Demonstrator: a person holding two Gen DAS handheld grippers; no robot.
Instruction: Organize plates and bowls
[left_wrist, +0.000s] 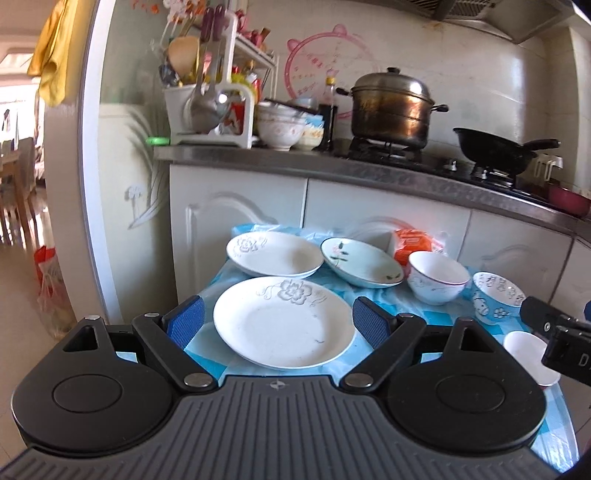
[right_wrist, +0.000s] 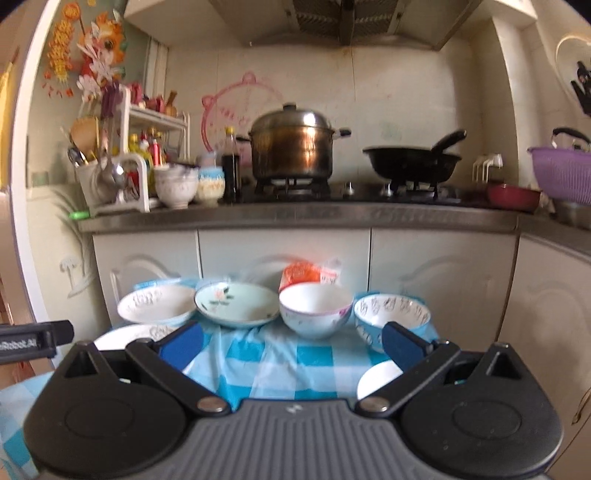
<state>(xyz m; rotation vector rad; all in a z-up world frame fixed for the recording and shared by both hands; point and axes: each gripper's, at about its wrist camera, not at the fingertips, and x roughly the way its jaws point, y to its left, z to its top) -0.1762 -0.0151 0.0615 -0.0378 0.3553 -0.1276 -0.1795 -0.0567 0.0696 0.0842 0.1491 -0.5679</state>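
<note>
The left tool (left_wrist: 277, 321) hung spread wide and empty above the desk (left_wrist: 436, 314), which was covered in a blue checked cloth. A large white plate (left_wrist: 284, 323) with a grey flower print lay flat on the cloth directly between its two blue pads (left_wrist: 185, 320), one pad beside each side of the rim; whether either pad touched the rim could not be told. Just beyond that plate, past the fingertips, sat a second white flowered plate (left_wrist: 275, 254), its near edge meeting the first plate's far edge. Ahead and to the right of it lay a pale green dish (left_wrist: 362, 263) with a painted flower, then a white bowl (left_wrist: 437, 277) and, further right, a blue patterned bowl (left_wrist: 496, 297). A small white cup (left_wrist: 526, 354) stood near the left tool's right side, partly hidden by the right tool's black body.

The right tool (right_wrist: 291, 341) was also spread apart and held nothing, hovering over bare checked cloth. The white bowl (right_wrist: 314, 311) stood straight ahead of its gap, just past the fingertips. The green dish (right_wrist: 236, 304) lay ahead to the left, and the blue patterned bowl (right_wrist: 391, 321) sat ahead to the right, partly behind the right finger. The small cup (right_wrist: 380, 380) showed below that finger, close to the tool's body. An orange packet (right_wrist: 300, 275) lay behind the bowls.
</note>
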